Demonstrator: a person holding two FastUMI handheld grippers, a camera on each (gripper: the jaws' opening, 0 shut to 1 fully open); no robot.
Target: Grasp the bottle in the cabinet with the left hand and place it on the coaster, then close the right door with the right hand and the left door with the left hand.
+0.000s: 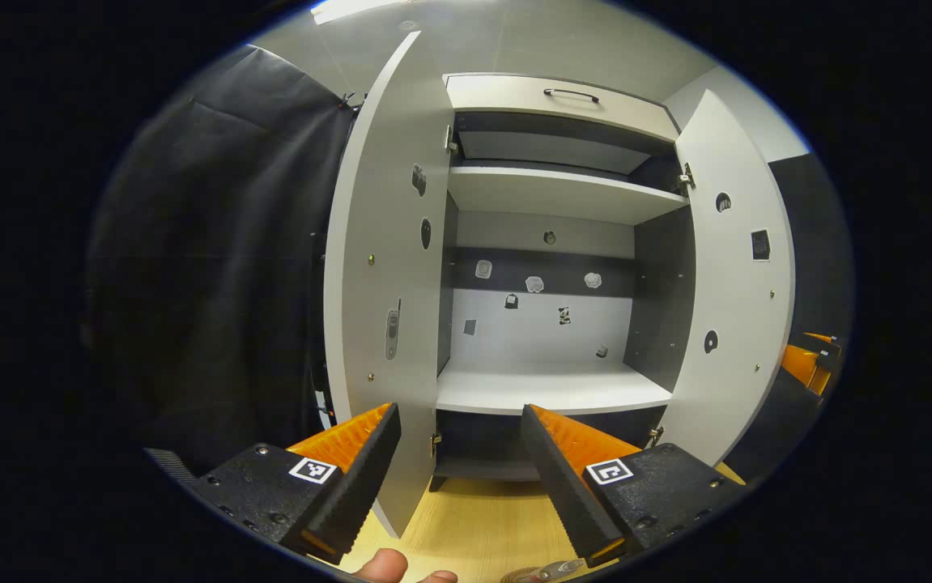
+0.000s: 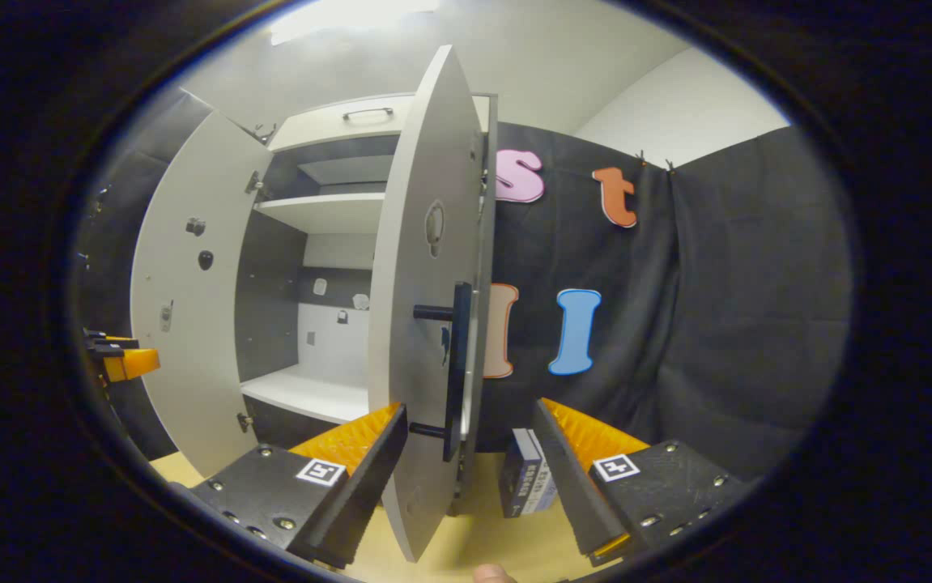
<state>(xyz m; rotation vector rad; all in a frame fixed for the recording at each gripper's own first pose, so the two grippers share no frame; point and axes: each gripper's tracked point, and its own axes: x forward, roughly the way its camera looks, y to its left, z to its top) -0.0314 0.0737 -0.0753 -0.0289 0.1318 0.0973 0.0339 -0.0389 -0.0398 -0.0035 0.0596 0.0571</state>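
Both grippers, left [image 1: 459, 474] and right [image 2: 470, 478], gaping empty at open cabinet doors; next, closing right door [image 2: 421, 324].

The right gripper [image 2: 466, 453] is held with its fingers spread either side of the right door's [image 2: 421, 324] edge, not pressing it. The door's handle [image 2: 459, 368] is seen edge-on. Beyond, the left door [image 2: 182, 324] stands open. A box [image 2: 524, 484] is stood on the table [image 2: 474, 542]. The left gripper [image 2: 121, 356] is seen far left.

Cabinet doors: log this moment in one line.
left door open | right door open | both tongs open, empty
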